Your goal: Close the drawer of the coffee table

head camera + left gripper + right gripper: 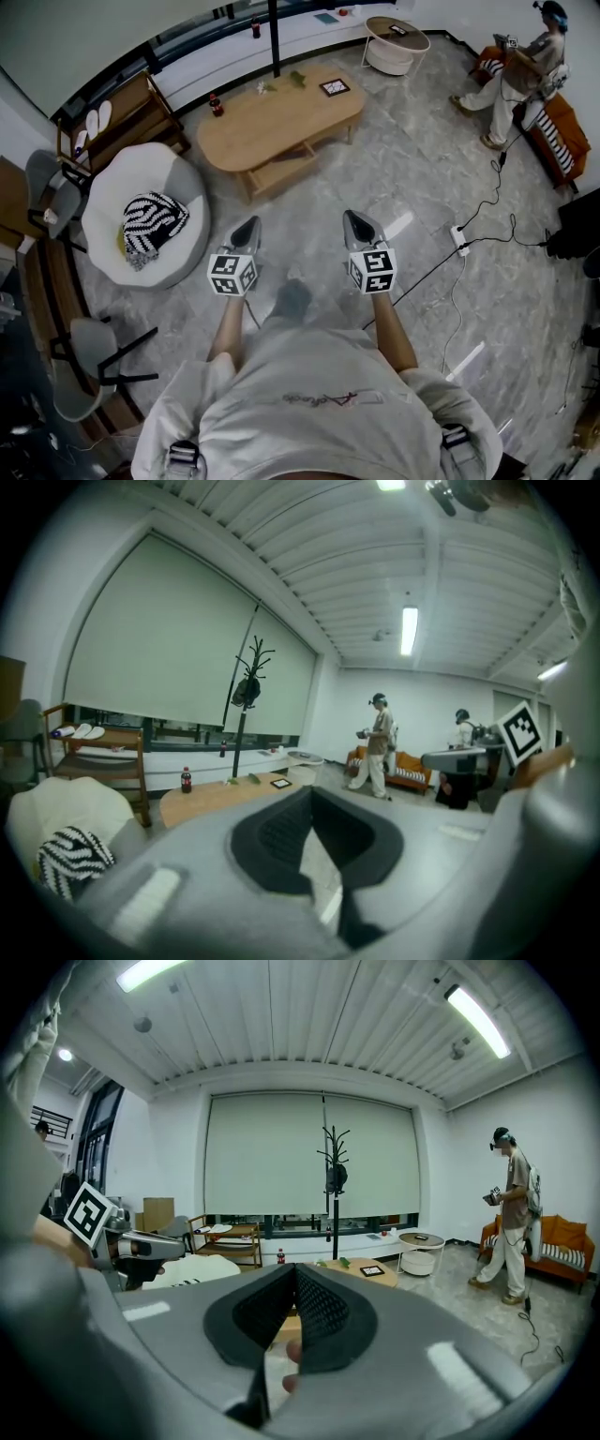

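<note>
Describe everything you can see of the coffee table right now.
The coffee table is a long light-wood piece with rounded ends. It stands on the grey marbled floor, diagonally ahead of the person. On its near side a lower wooden part juts out below the top, apparently the open drawer. On top are a dark bottle near the left end, a black-framed square card toward the right, and small green items between them. A black pole rises just behind it.

Oval, light-wood coffee table [281,117] stands far off, slightly left of centre; its matching wooden drawer [281,174] is open, jutting out below the top on the near side.
</note>
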`<state>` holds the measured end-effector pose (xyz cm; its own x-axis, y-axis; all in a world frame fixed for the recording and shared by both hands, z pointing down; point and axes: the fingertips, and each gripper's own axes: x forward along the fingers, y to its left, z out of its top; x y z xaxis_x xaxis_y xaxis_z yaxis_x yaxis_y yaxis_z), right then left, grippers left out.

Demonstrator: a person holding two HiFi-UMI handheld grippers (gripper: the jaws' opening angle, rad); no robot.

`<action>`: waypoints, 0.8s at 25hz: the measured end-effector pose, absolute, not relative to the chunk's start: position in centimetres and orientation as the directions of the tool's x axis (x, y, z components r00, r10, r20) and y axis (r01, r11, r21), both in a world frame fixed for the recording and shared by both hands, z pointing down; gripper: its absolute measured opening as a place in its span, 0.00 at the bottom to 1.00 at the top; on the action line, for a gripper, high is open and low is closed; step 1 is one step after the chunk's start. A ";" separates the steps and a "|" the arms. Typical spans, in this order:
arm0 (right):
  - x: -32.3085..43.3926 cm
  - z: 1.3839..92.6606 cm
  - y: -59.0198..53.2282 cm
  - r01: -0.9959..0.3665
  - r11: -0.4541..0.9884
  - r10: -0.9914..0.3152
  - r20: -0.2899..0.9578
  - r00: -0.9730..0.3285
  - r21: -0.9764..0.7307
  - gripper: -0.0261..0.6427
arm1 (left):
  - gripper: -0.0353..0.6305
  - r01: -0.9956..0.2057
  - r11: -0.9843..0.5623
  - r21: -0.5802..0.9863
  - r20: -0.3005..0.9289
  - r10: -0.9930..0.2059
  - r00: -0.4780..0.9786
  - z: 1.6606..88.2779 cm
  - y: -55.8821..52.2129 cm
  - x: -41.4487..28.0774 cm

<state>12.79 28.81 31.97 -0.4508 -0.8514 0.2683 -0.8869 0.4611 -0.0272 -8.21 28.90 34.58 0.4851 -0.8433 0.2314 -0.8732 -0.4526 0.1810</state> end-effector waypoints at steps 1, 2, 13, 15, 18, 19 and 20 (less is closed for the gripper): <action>12.6 31.8 27.6 -0.887 0.462 -0.851 0.268 -0.451 -0.027 0.05 | 0.05 -0.873 -0.453 0.181 0.234 -0.843 0.485 34.5 27.7 -8.3; 12.5 31.8 26.5 -0.887 0.462 -0.851 0.268 -0.452 -0.028 0.05 | 0.05 -0.873 -0.454 0.180 0.236 -0.842 0.486 34.5 26.6 -8.4; 11.7 31.1 14.9 -0.892 0.451 -0.854 0.279 -0.438 -0.023 0.05 | 0.05 -0.863 -0.468 0.191 0.238 -0.831 0.503 34.0 14.5 -8.9; 11.9 31.1 13.2 -0.896 0.443 -0.858 0.280 -0.430 -0.017 0.05 | 0.05 -0.858 -0.476 0.191 0.237 -0.826 0.511 34.0 12.6 -8.6; 12.0 30.8 10.8 -0.901 0.434 -0.865 0.278 -0.419 -0.009 0.05 | 0.05 -0.852 -0.487 0.192 0.230 -0.822 0.522 33.9 10.0 -8.5; 11.9 30.8 10.0 -0.902 0.432 -0.866 0.277 -0.417 -0.007 0.05 | 0.05 -0.851 -0.489 0.193 0.228 -0.821 0.523 33.8 9.2 -8.5; 12.0 30.8 9.3 -0.903 0.429 -0.867 0.276 -0.414 -0.006 0.05 | 0.05 -0.849 -0.490 0.194 0.226 -0.820 0.525 33.9 8.4 -8.5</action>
